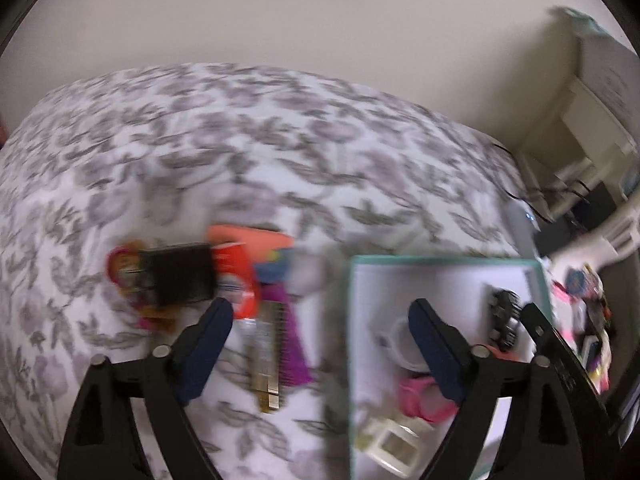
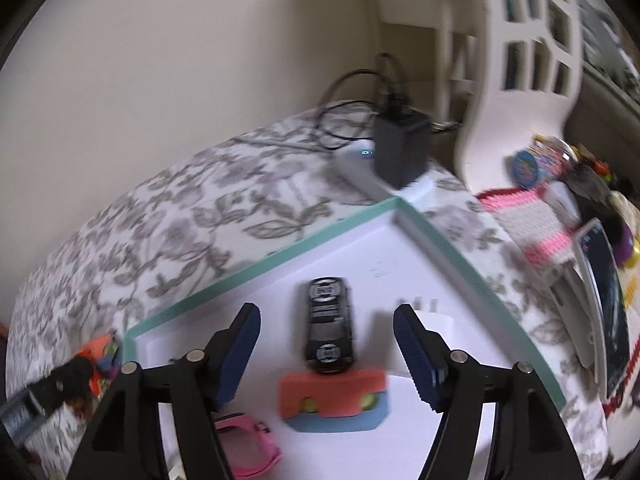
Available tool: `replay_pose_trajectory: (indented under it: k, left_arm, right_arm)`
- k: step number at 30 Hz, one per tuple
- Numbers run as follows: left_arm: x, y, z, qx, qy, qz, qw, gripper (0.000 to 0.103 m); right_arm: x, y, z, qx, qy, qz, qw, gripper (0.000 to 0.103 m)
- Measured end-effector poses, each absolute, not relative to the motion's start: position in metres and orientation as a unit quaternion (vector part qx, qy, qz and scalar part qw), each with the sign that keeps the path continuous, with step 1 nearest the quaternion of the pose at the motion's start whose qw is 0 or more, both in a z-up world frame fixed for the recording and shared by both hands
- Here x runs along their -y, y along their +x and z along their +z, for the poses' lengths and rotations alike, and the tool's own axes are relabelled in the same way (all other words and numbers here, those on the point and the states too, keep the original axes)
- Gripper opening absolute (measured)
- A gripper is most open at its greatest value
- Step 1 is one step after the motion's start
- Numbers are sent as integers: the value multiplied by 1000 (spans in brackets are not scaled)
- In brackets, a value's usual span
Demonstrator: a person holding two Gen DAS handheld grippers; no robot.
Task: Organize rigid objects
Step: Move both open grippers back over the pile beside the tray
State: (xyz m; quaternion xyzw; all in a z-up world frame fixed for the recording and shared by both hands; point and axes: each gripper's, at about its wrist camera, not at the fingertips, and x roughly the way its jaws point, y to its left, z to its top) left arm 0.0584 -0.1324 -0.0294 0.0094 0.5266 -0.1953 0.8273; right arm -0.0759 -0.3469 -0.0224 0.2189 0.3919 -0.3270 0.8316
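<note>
While both pictures are smeared by blur, the layout reads clearly enough: a bed cover [image 1: 248, 140] with a grey leaf print carries a shallow white box [image 2: 360, 248] with a teal rim. Left gripper [image 1: 320, 320] hangs over the cover with its jaws spread wide, released, nothing between the pads; one finger [image 1: 204, 344] sits over the cloth, the other over the box's left part. Right gripper [image 2: 326, 340] is likewise spread and gripping nothing, poised above the box interior. Inside the box, seen from the right wrist: a black toy car [image 2: 329, 326] lying lengthwise between the fingers without touching them, an orange and blue block [image 2: 334, 402] just at the car's near end, a pink watch strap [image 2: 248, 442] nearer the left finger, a small white plug [image 2: 430, 316] by the right finger. Left wrist view adds a black hair clip [image 1: 505, 318] and a cream frame-like piece [image 1: 394, 446] in the box. Outside it, on the cover: a loose heap with a black rectangular item [image 1: 180, 280], an orange packet [image 1: 236, 268], a purple comb [image 1: 290, 344], a clear tube [image 1: 262, 356]. A black charger [image 2: 400, 148] stands beyond the box's far corner, a white chair [image 2: 520, 72] past it.
</note>
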Motion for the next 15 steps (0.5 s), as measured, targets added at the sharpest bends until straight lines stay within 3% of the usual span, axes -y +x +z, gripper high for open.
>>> replay_pose_trajectory:
  k: [3, 10, 12, 15]
  left_arm:
    - [118, 68, -33, -531, 1, -168, 831, 91]
    - [89, 84, -38, -535, -25, -116, 836, 94]
    - [76, 90, -40, -538, -43, -105, 835, 94]
    - [59, 98, -40, -534, -60, -84, 839, 94]
  right_arm:
    - [333, -66, -22, -398, 193, -303, 844, 84]
    - [300, -47, -23, -412, 169, -240, 863, 91]
    - [291, -43, -24, -416, 158, -231, 865, 101]
    - [280, -39, -23, -416, 151, -209, 872, 103]
